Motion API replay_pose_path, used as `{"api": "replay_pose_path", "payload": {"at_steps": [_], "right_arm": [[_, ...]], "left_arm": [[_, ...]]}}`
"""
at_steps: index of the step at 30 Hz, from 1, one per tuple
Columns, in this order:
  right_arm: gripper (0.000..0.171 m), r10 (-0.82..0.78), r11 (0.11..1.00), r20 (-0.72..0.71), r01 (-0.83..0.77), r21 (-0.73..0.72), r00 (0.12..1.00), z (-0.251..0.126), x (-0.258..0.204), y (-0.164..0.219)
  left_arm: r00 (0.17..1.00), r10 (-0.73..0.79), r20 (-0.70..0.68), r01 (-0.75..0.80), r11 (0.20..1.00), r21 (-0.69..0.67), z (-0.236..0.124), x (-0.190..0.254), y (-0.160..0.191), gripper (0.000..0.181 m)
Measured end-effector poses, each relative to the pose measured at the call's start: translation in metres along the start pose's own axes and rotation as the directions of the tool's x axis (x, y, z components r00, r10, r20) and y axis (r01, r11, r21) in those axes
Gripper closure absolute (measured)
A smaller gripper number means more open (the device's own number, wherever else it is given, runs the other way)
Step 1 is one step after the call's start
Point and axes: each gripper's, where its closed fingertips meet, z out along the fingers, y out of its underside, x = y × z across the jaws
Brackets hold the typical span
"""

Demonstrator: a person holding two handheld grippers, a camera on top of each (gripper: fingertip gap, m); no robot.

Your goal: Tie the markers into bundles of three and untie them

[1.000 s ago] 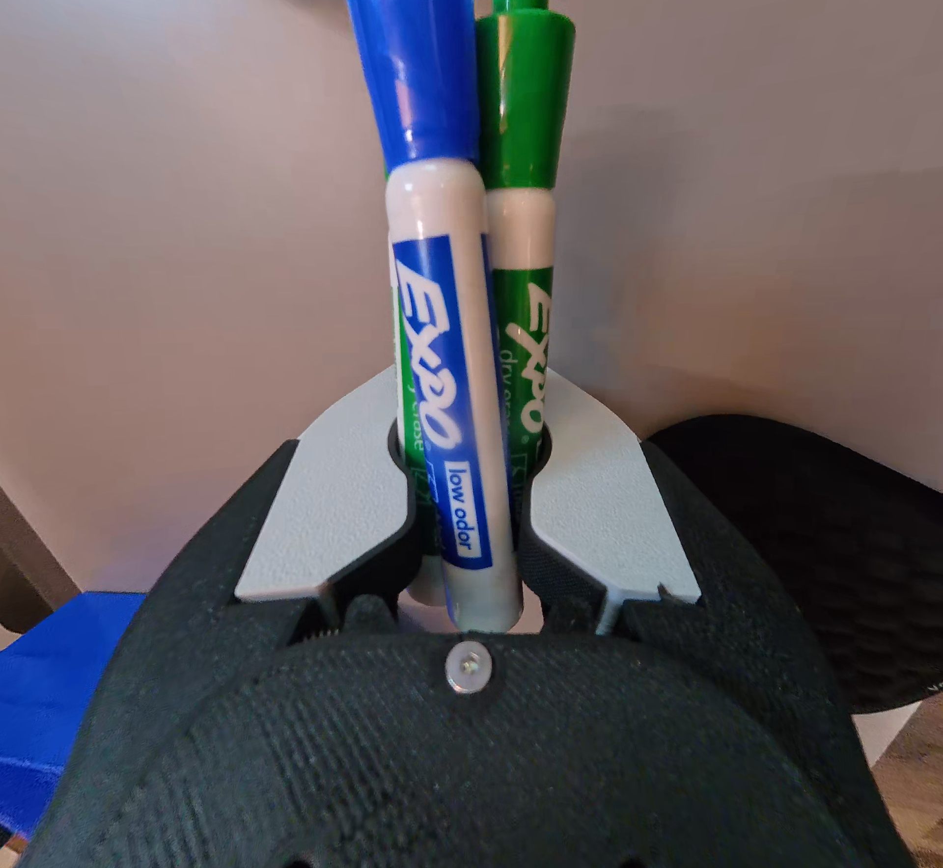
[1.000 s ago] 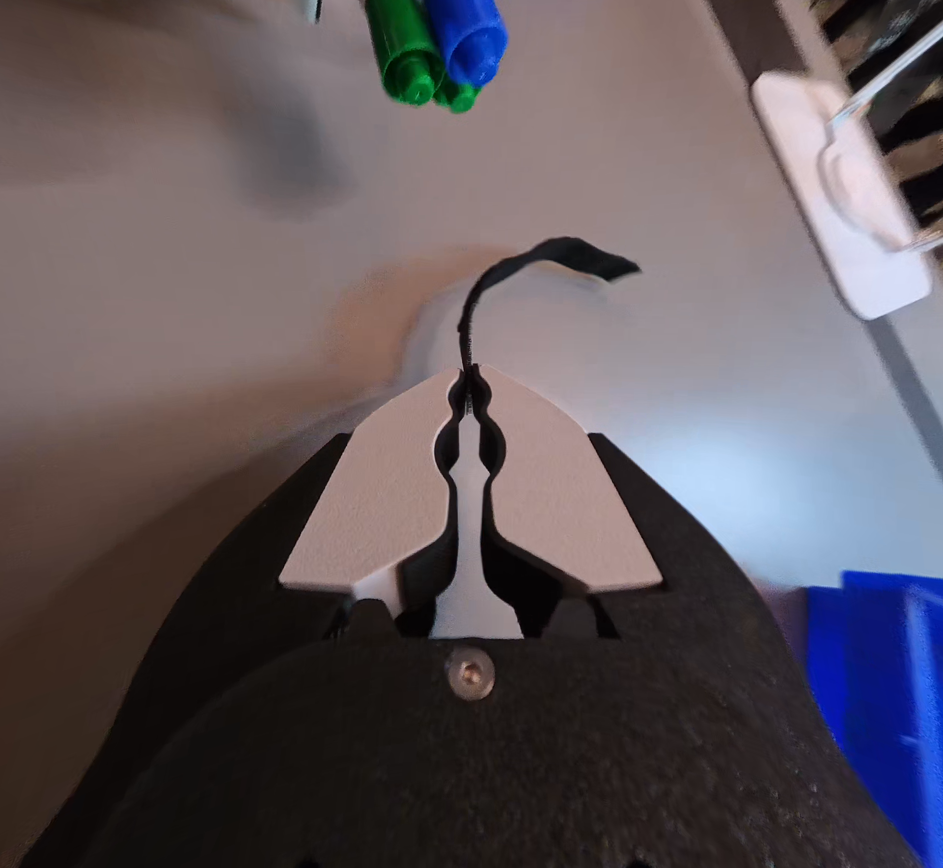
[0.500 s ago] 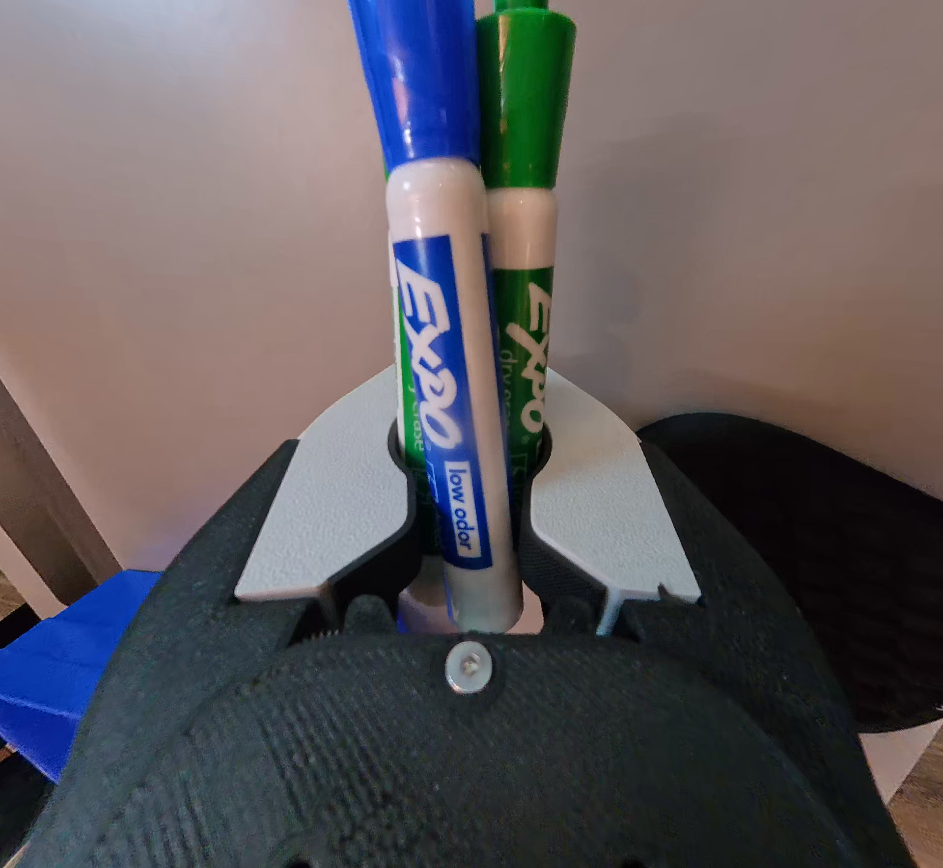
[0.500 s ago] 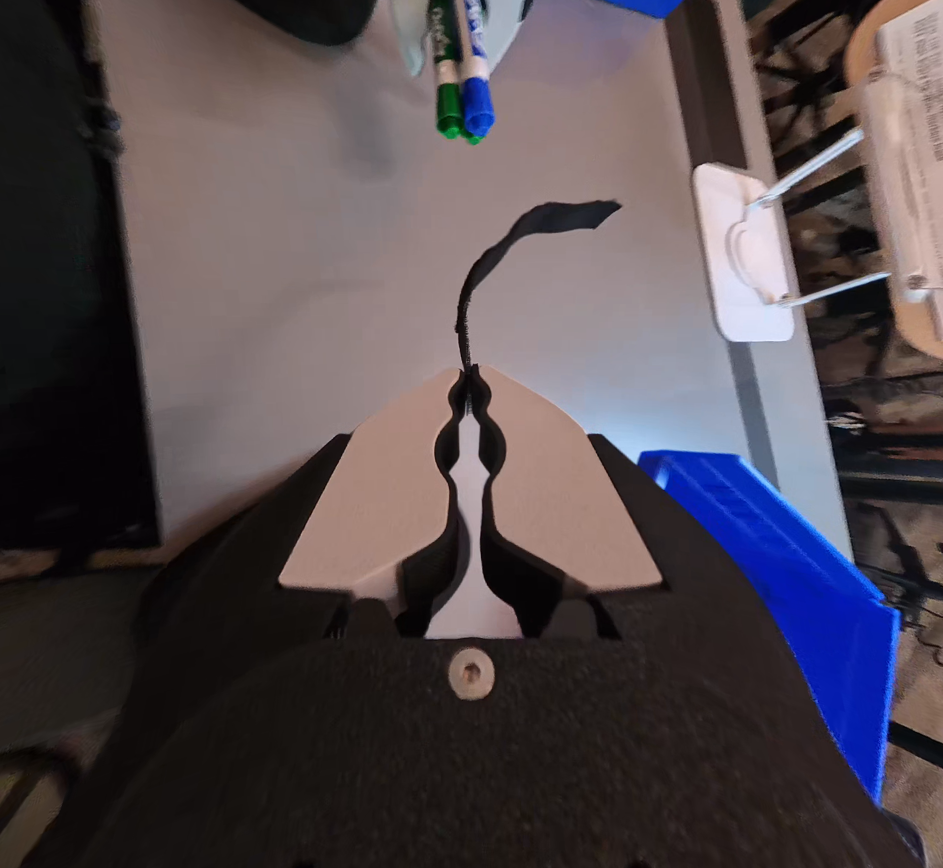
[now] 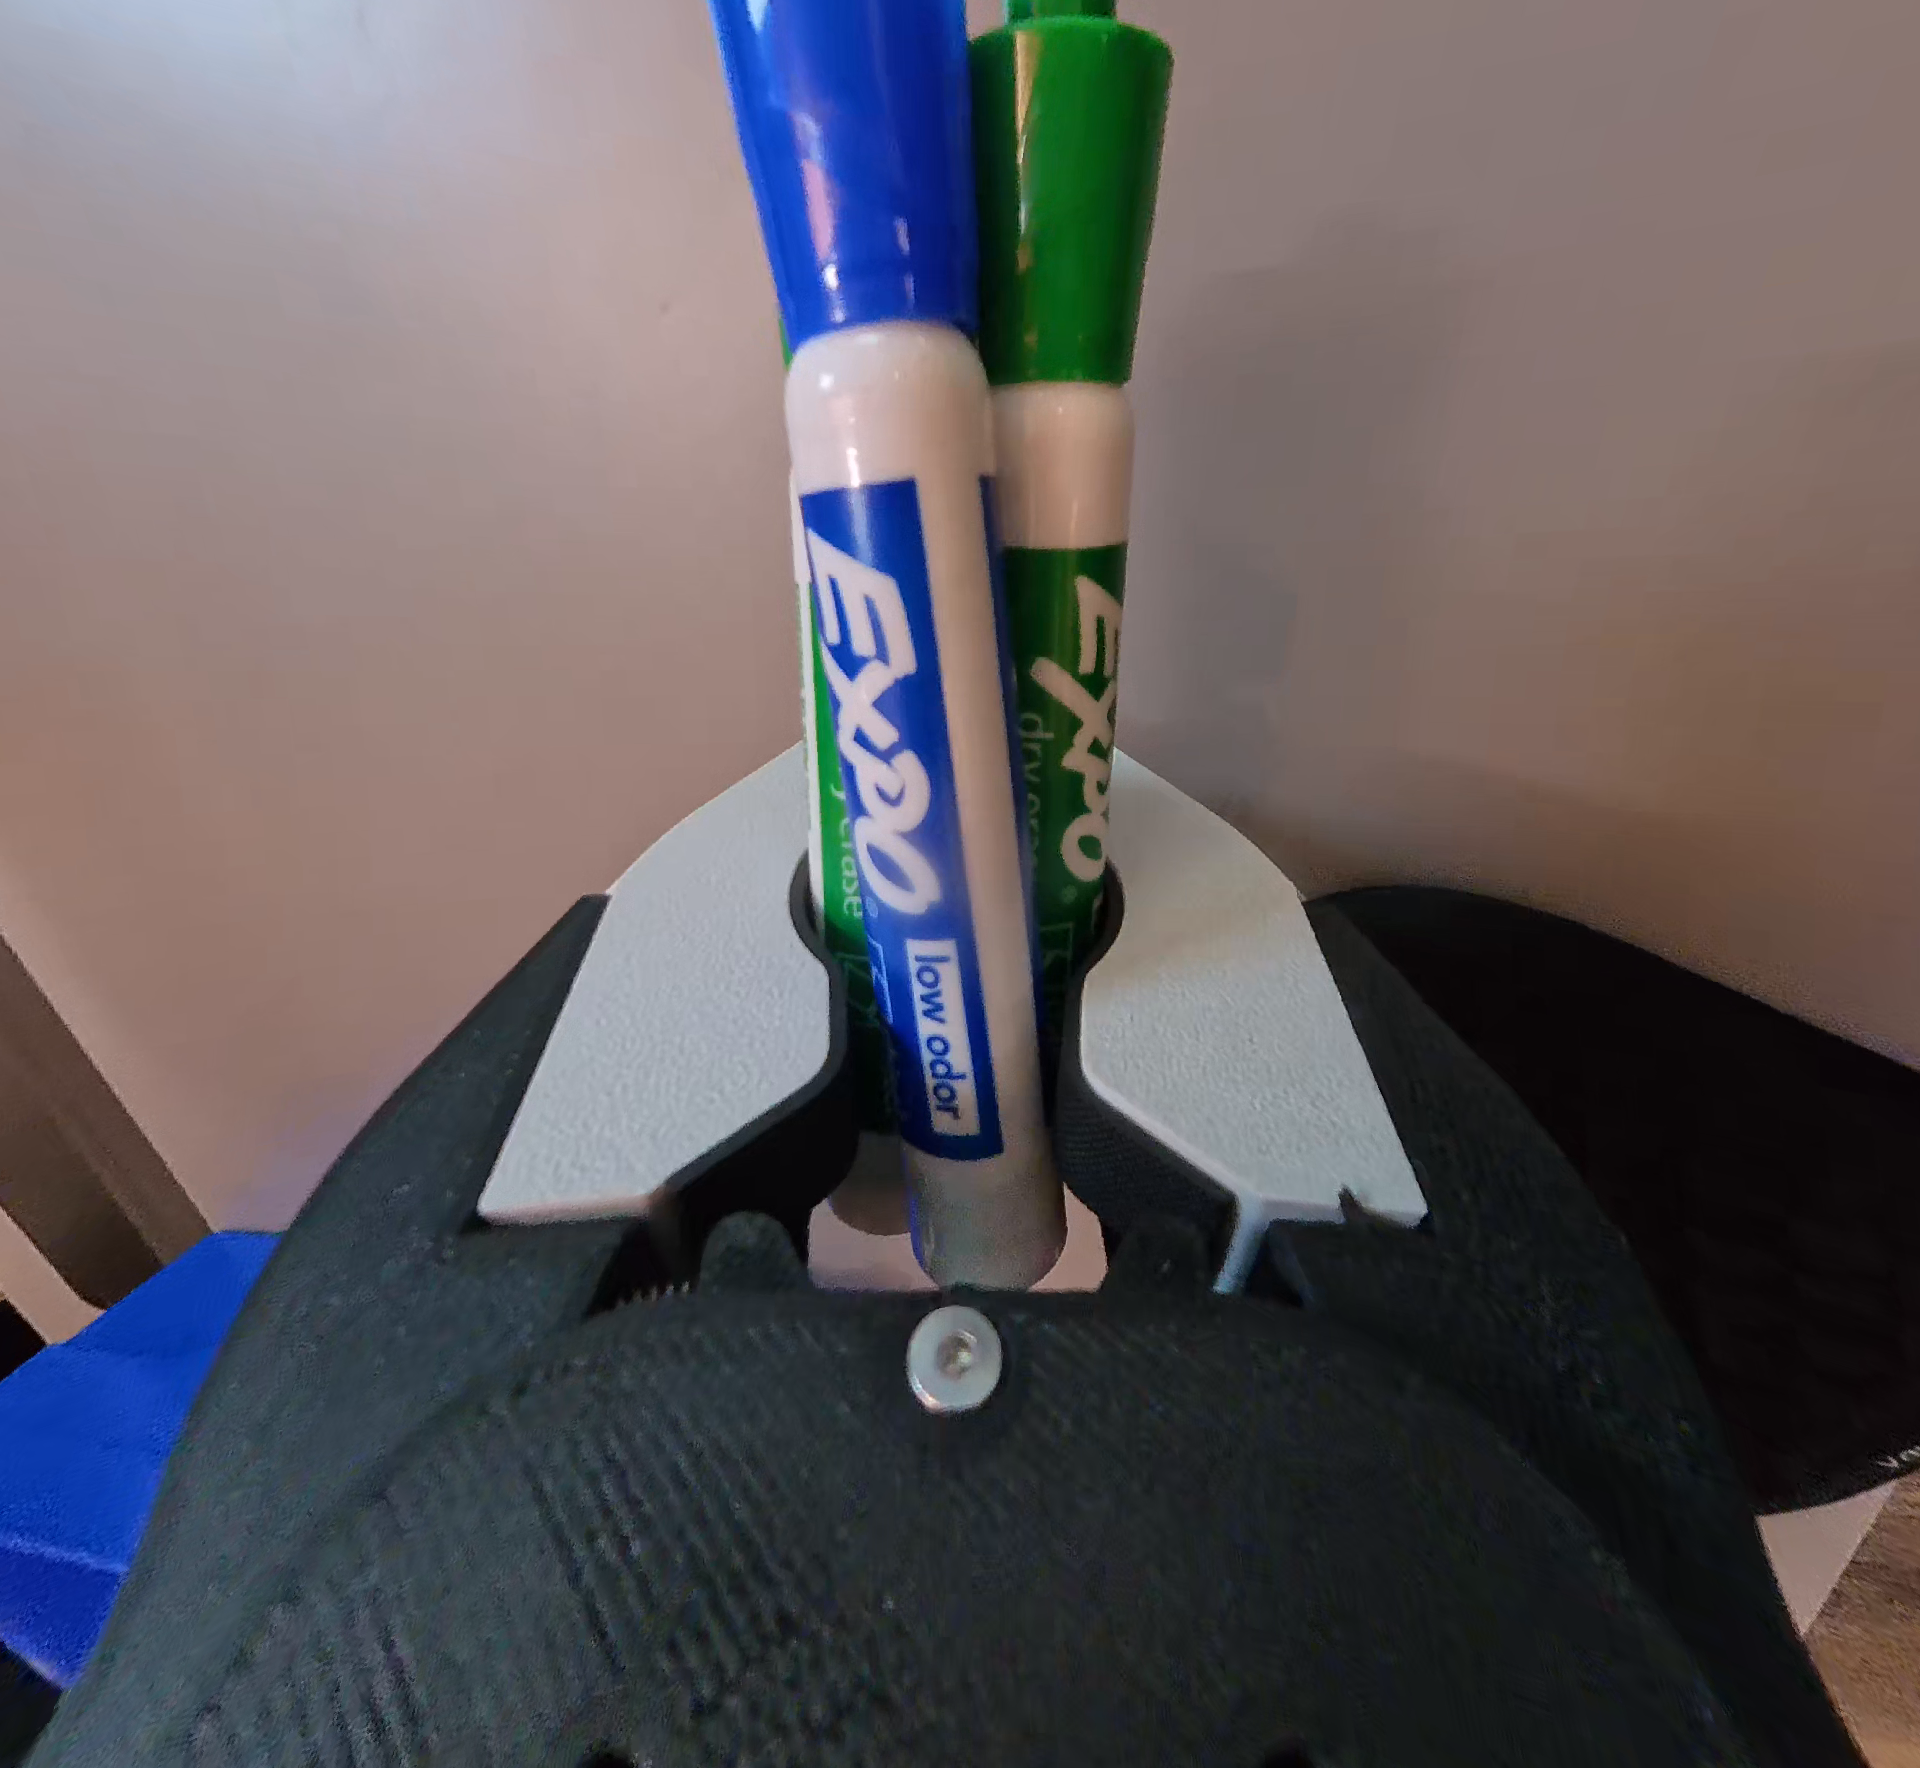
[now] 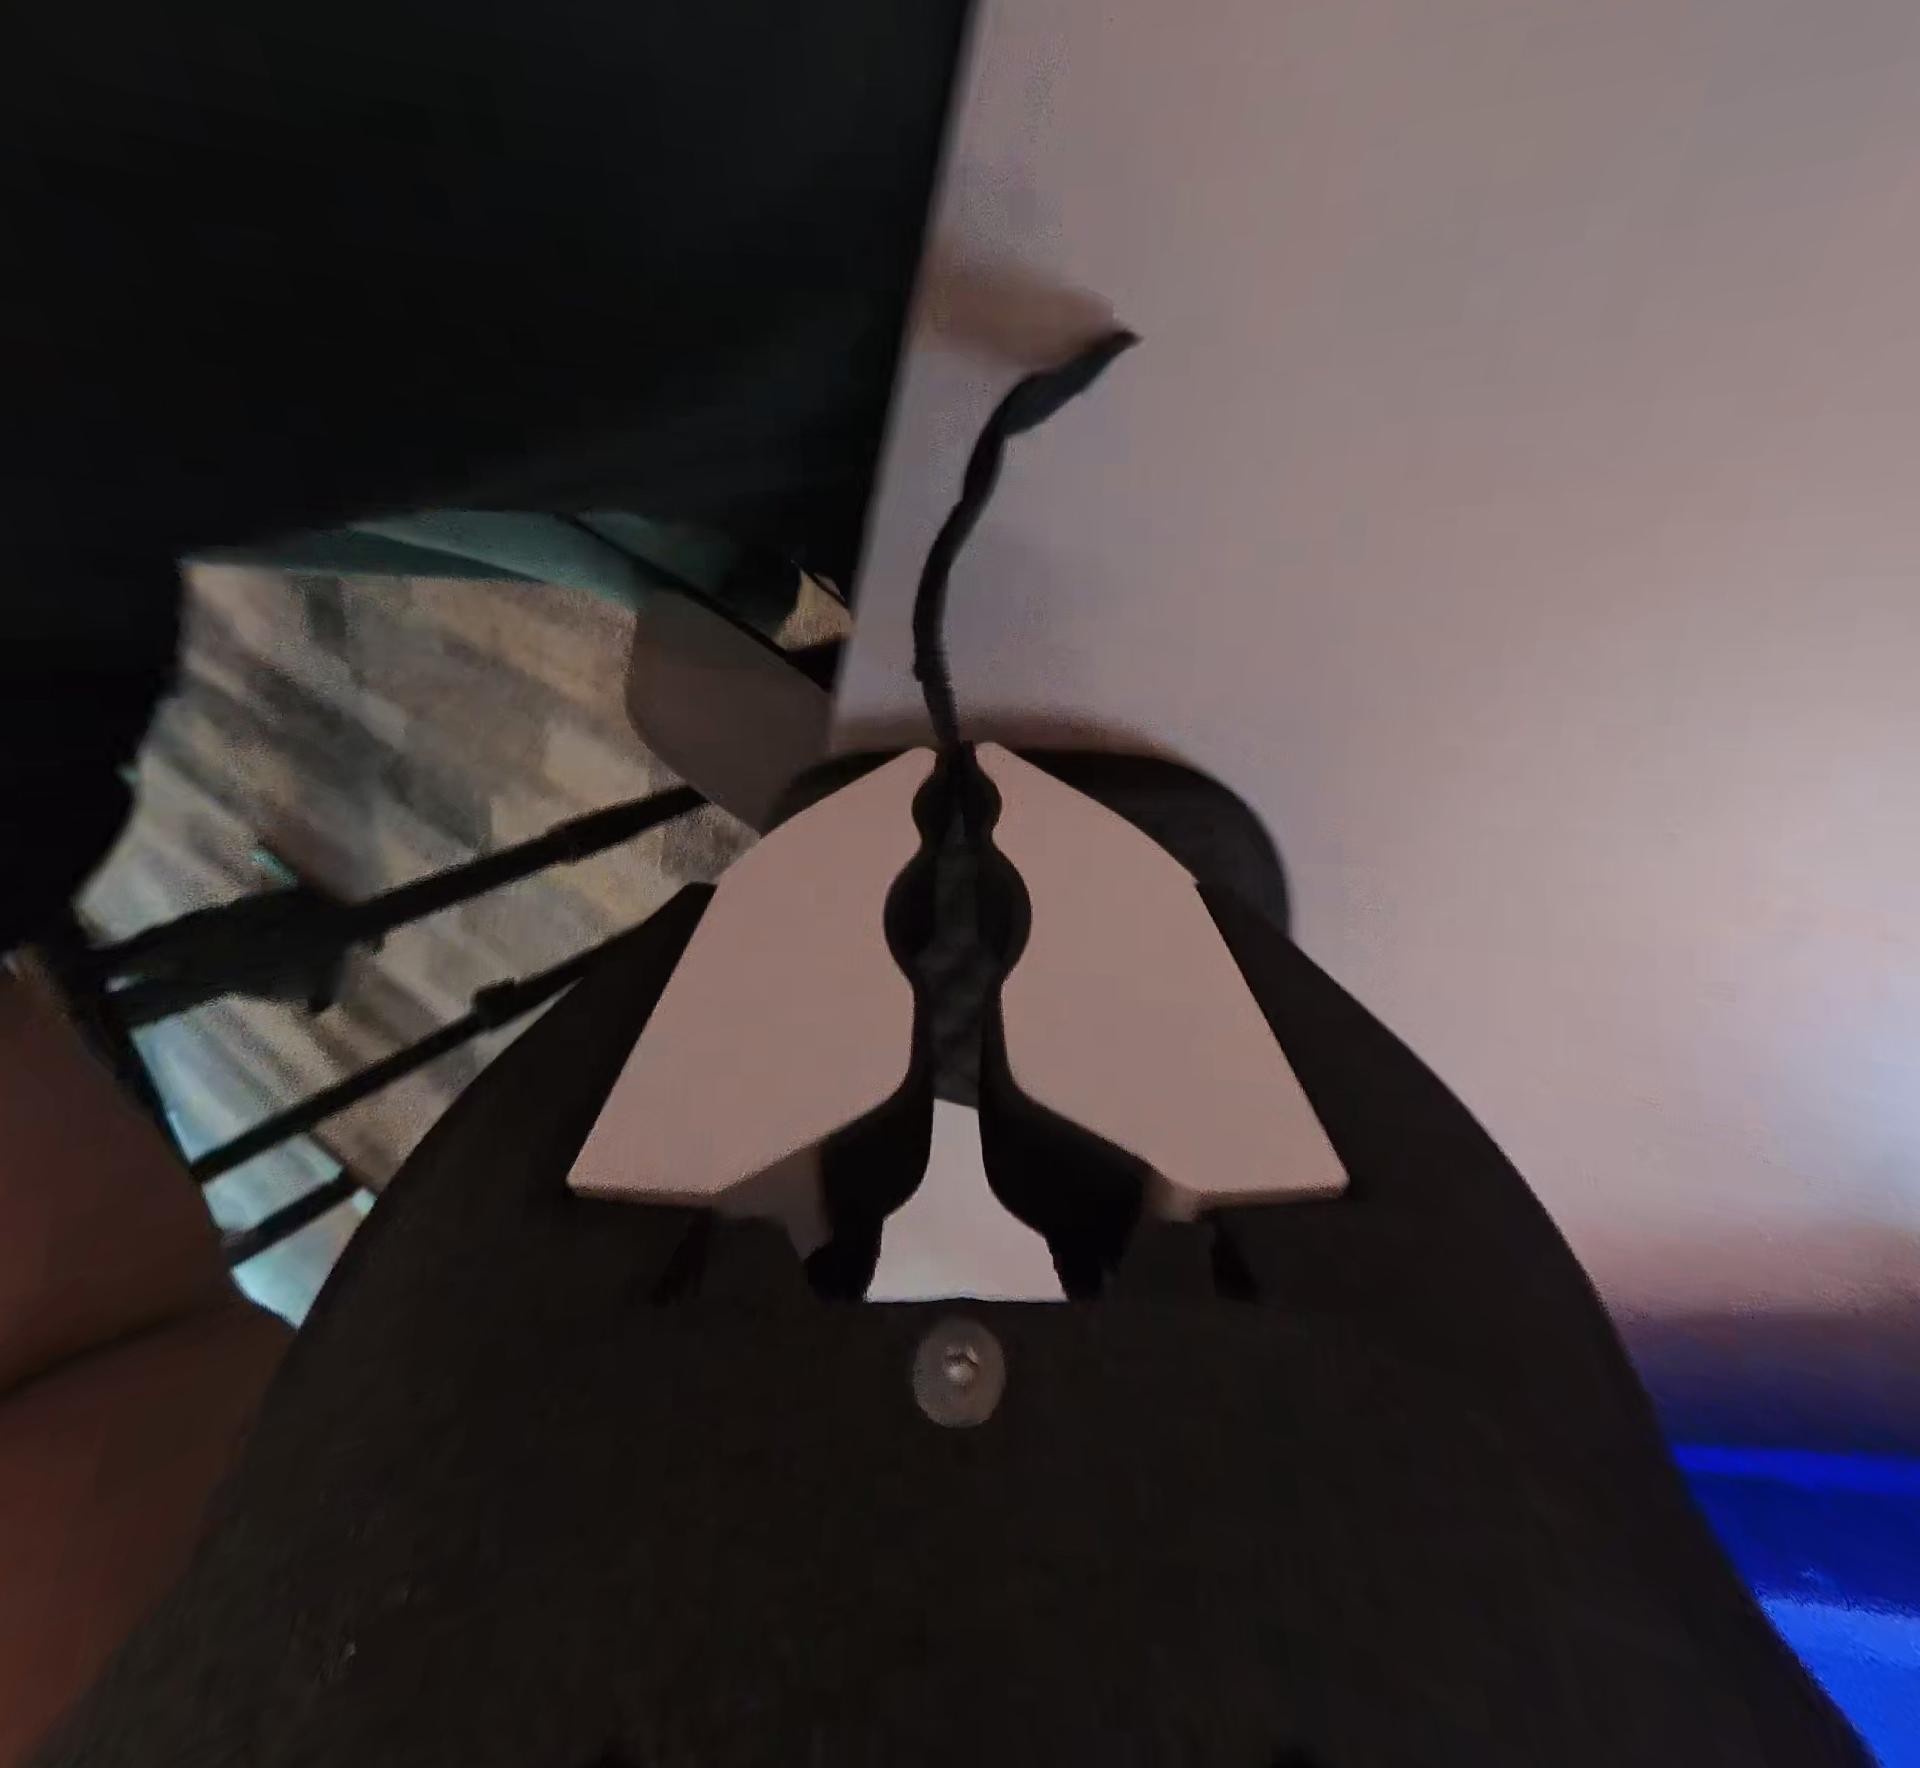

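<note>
My left gripper [image 5: 956, 783] is shut on a bunch of three markers that point away from the camera above the white table [image 5: 312, 368]. A blue-capped marker [image 5: 883, 575] lies on top, a green-capped marker [image 5: 1070, 264] is at its right, and a second green marker [image 5: 831, 783] is mostly hidden behind the blue one. I see no tie around them. My right gripper [image 6: 958, 752] is shut on a thin black tie strap [image 6: 966, 523], whose free end curls up and to the right over the table [image 6: 1455, 368]. The markers do not show in the right wrist view.
A blue bin [image 5: 83, 1406] sits at the lower left of the left wrist view, and a black rounded object [image 5: 1662, 1147] at the right. In the right wrist view a large dark object [image 6: 416, 160] fills the upper left, floor with black cables [image 6: 416, 908] shows below it, and a blue bin [image 6: 1818, 1562] is at the lower right. Across from one pair of fingers to the other is roughly 25 cm.
My right gripper has swung with the strap toward the table's edge; the markers and left gripper have left its view. My left gripper holds the markers almost unmoved.
</note>
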Motion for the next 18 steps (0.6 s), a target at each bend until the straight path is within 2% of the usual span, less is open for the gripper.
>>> {"api": "replay_pose_path", "payload": {"at_steps": [4, 8, 12, 18], "right_arm": [[0.169, 0.026, 0.997, -0.005, -0.026, -0.079, 1.000, 0.012, 0.090, 0.003], [0.169, -0.017, 0.999, -0.144, 0.012, -0.034, 0.989, 0.011, 0.166, -0.014], [0.167, -0.058, 0.997, -0.304, 0.071, 0.032, 0.951, 0.004, 0.204, -0.030], [0.135, -0.026, 0.979, -0.582, 0.139, 0.149, 0.813, -0.031, 0.229, -0.046]], "left_arm": [[1.000, -0.012, -0.015, 0.012, 1.000, 0.002, 0.006, 0.000, 0.001, 0.138], [0.999, -0.034, -0.036, 0.034, 0.999, -0.008, 0.012, -0.002, 0.011, 0.138], [0.998, -0.057, -0.041, 0.056, 0.998, -0.007, 0.017, -0.007, 0.023, 0.138], [0.996, -0.083, -0.043, 0.084, 0.996, 0.025, 0.019, -0.015, 0.021, 0.138]]}}
